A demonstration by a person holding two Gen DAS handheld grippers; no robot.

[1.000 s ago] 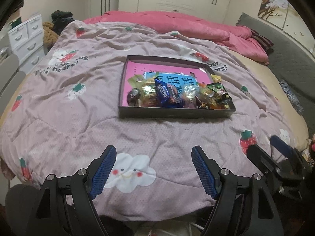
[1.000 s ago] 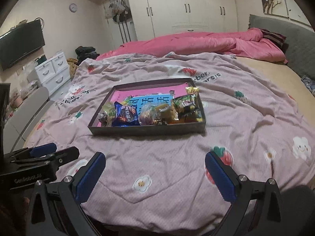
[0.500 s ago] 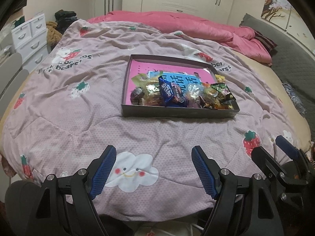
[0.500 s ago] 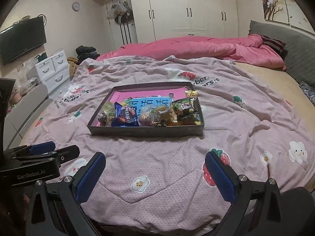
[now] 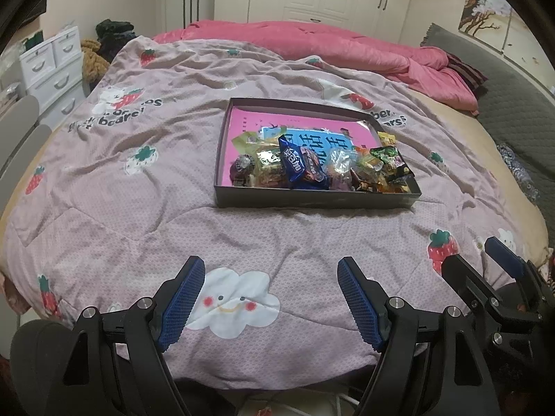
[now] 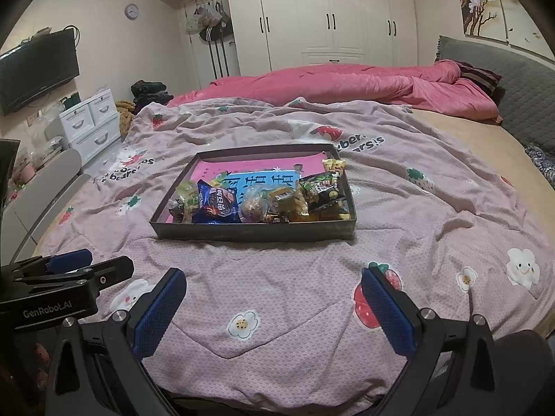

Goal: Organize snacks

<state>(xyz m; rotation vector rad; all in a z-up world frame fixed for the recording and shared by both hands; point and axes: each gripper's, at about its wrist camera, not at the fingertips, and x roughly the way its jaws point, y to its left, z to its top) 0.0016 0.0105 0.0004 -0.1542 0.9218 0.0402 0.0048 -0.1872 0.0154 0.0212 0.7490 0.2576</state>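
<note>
Both sets of jaws stand spread wide with nothing between the blue pads. The left gripper (image 5: pixel 270 298) hangs over a smiling white cloud print (image 5: pixel 236 305) on the pink quilt (image 5: pixel 138 208); the right gripper (image 6: pixel 274 308) sits over a small flower print, just beside a strawberry. On the left gripper's black body, seen from the right wrist, white lettering reads "GenRobot.AI".

Well ahead of both, out on the quilt, lies the dark shallow box (image 5: pixel 312 201), snacks heaped along its near edge. Untouched by either gripper! A blue cookie packet (image 5: pixel 301 166) sits left of centre, green-and-black packets (image 6: pixel 322 187) at the right end, golden wrapped sweets between. Under them, a pink sheet with a blue panel of large Chinese characters I cannot make out. Beyond the box, the quilt carries partly folded lettering ending "bears!s".
</note>
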